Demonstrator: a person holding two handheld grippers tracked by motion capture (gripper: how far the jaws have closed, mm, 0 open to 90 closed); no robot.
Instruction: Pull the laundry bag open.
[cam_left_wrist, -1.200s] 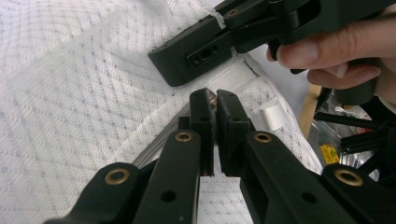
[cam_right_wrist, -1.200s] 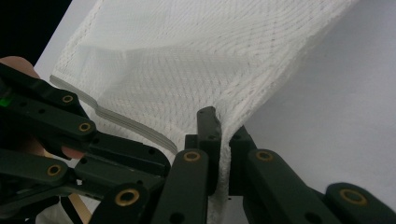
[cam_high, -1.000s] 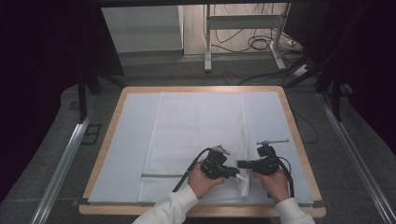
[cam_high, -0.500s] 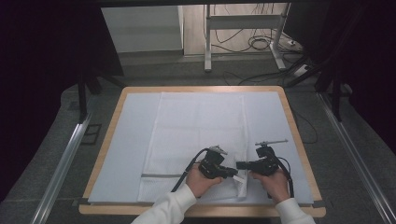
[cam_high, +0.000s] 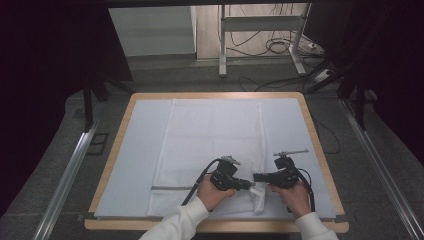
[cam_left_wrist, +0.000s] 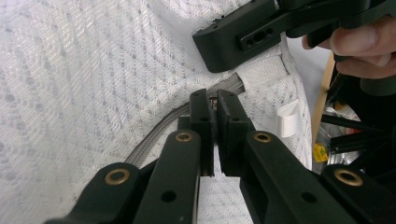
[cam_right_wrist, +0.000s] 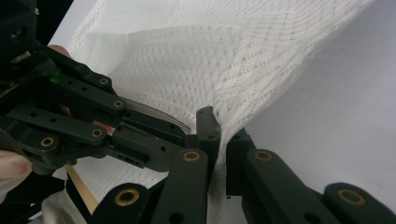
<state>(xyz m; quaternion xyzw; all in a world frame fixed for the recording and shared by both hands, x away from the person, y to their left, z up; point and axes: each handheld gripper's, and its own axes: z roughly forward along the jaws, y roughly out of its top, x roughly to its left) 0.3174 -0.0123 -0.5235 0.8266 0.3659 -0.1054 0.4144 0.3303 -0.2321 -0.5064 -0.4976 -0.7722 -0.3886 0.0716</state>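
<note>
A white mesh bag (cam_high: 215, 145) lies flat on the pale mat, with a grey zipper (cam_high: 170, 188) along its near edge. My left gripper (cam_high: 250, 185) is shut at the zipper's right end. In the left gripper view its jaws (cam_left_wrist: 215, 100) pinch a small metal pull where the grey zipper (cam_left_wrist: 159, 130) ends. My right gripper (cam_high: 257, 177) faces it from the right, tip to tip. In the right gripper view my right gripper (cam_right_wrist: 223, 126) is shut on a lifted fold of the mesh fabric (cam_right_wrist: 210, 60), with the left gripper (cam_right_wrist: 140, 135) just beside it.
The wooden-edged table (cam_high: 320, 150) carries a pale mat (cam_high: 130, 165) under the bag. A small white tab (cam_left_wrist: 287, 116) sticks out of the bag's seam near the zipper end. Beyond the table stand metal frame legs and floor cables (cam_high: 280, 47).
</note>
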